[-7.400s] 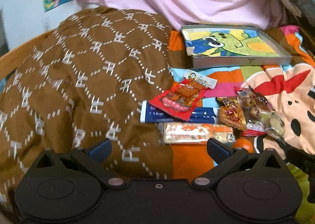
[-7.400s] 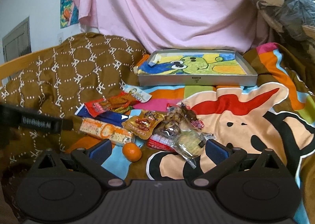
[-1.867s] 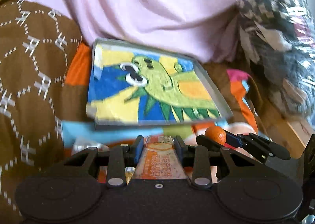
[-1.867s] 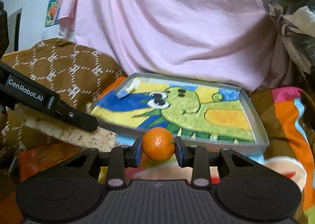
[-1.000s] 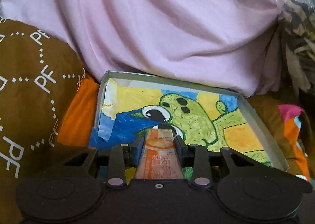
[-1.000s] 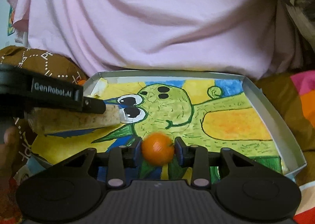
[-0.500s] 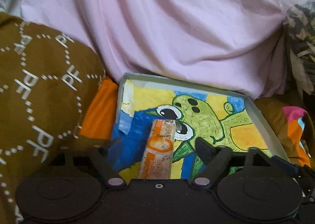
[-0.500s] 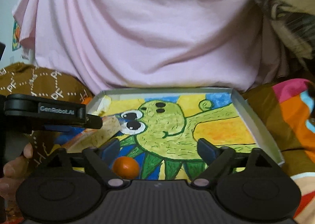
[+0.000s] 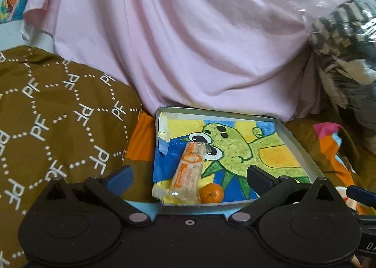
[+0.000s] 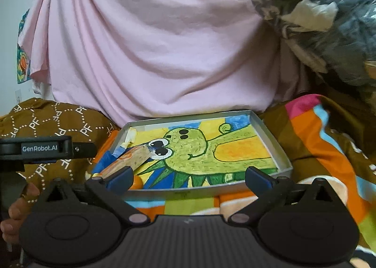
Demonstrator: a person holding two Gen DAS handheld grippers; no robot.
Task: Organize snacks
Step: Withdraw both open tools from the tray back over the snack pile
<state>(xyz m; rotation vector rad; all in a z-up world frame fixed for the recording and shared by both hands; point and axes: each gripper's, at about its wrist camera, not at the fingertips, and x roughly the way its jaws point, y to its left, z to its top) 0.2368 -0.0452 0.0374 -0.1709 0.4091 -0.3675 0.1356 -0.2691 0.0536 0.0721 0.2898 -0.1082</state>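
A shallow grey tray (image 9: 296, 143) with a green cartoon creature painted inside lies on the bed. It also shows in the right wrist view (image 10: 272, 141). A long orange snack bar (image 9: 188, 171) lies in its left part, and a small orange (image 9: 212, 193) sits beside the bar at the near edge. In the right wrist view the bar (image 10: 131, 158) shows, and the orange (image 10: 137, 182) peeks out behind my left fingertip. My left gripper (image 9: 189, 179) is open and empty, just in front of the tray. My right gripper (image 10: 189, 177) is open and empty, also in front of it.
A brown patterned blanket (image 9: 58, 126) is heaped left of the tray. A pink sheet (image 9: 188, 44) hangs behind it. A bag of clothes (image 10: 324, 21) sits at the upper right. The colourful bedspread (image 10: 324, 150) lies to the right. The left gripper's body (image 10: 42, 149) shows at the right view's left edge.
Both grippers opened and let go: the snack bar and the orange now lie in the tray. Both grippers have drawn back a little from the tray.
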